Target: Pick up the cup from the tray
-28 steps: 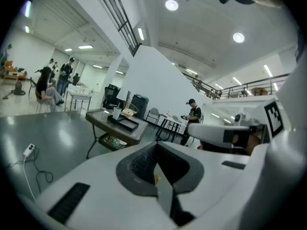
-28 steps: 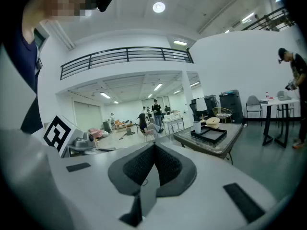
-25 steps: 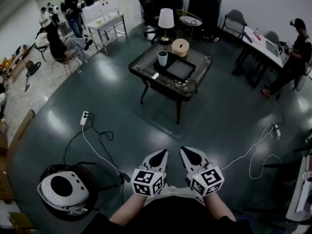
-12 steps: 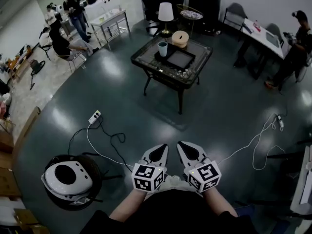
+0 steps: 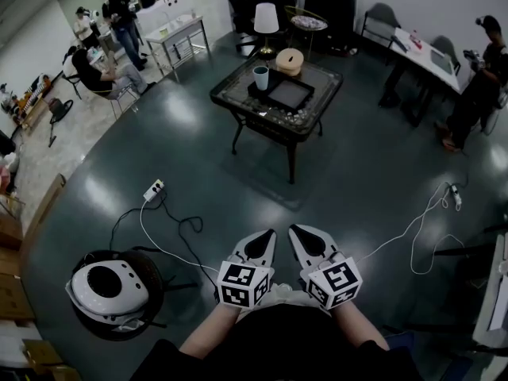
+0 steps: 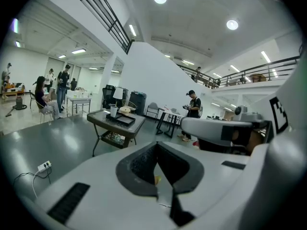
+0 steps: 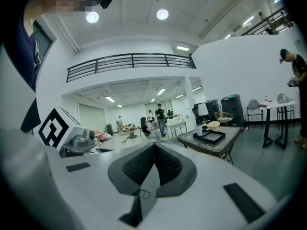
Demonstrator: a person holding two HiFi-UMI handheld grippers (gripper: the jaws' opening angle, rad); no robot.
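Note:
A pale cup [image 5: 261,77] stands upright at the left end of a black tray [image 5: 290,94] on a dark glass-topped table [image 5: 315,76] far ahead across the floor. Both grippers are held close to my body, side by side, well short of the table. The left gripper [image 5: 266,235] is shut with nothing between its pads. The right gripper [image 5: 295,231] is shut and empty too. In the left gripper view the cup [image 6: 113,110] shows small beyond the left gripper [image 6: 156,145]. In the right gripper view the cup [image 7: 199,130] and tray [image 7: 209,137] lie beyond the right gripper [image 7: 154,145].
A white lamp [image 5: 266,18] and a round wooden box [image 5: 290,60] share the table. On the floor lie a power strip [image 5: 153,189] with cables, a white domed device [image 5: 107,288] at left and another cable [image 5: 421,228] at right. People stand near desks at both sides.
The view has crept toward the table and swung slightly; the floor items slid down and right in the frame. Both grippers stay shut, side by side.

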